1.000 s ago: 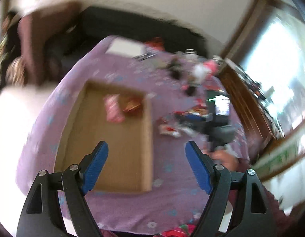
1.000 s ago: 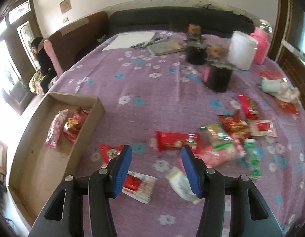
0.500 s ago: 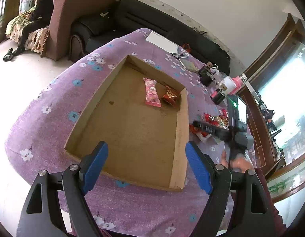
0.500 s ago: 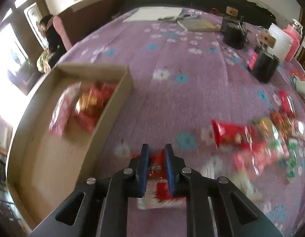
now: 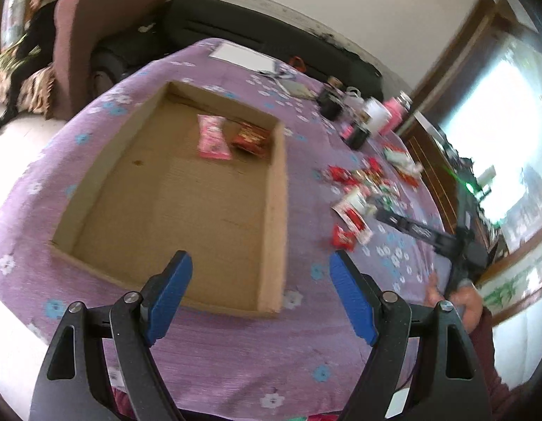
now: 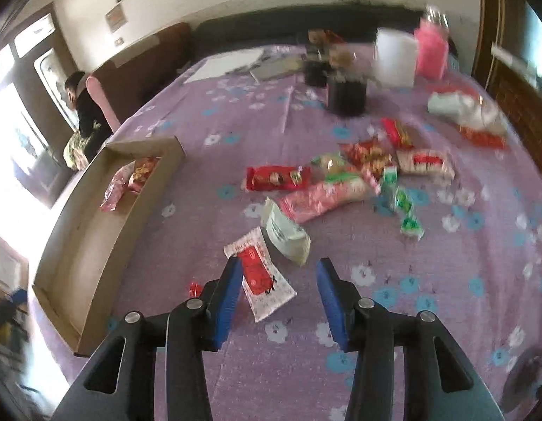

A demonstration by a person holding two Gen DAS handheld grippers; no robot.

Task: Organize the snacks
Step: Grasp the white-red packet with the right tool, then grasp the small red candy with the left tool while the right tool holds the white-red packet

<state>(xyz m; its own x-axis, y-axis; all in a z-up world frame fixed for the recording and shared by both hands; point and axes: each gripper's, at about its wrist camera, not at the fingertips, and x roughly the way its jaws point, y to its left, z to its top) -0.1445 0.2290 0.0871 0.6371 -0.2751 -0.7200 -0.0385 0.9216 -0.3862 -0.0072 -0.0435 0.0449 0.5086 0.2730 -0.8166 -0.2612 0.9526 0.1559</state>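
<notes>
The shallow cardboard box (image 5: 274, 189) lies on the purple cloth and holds a pink packet (image 5: 211, 138) and a red packet (image 5: 250, 137). My left gripper (image 5: 262, 294) hangs open and empty over the box's near right corner. My right gripper (image 6: 279, 294) has its jaws opening. A white-and-red packet (image 6: 267, 291) lies flat on the cloth between its tips, with no pad pressing on it. A small red packet (image 6: 193, 288) peeks out beside the left finger. More snacks lie beyond: a red bar (image 6: 278, 177), a long pink packet (image 6: 320, 200), a white pouch (image 6: 286, 233).
The box (image 6: 137, 210) sits left of the right gripper. Black tins (image 6: 346, 94), a white jar (image 6: 394, 58), a pink container (image 6: 430, 52) and papers (image 6: 229, 63) stand at the far end. A person (image 6: 85, 105) sits beyond the table's left edge.
Half a second ago my right gripper was shut on a small red packet; it has since let go, its jaws stand apart, and it has drawn back. The left gripper sank slightly, still open.
</notes>
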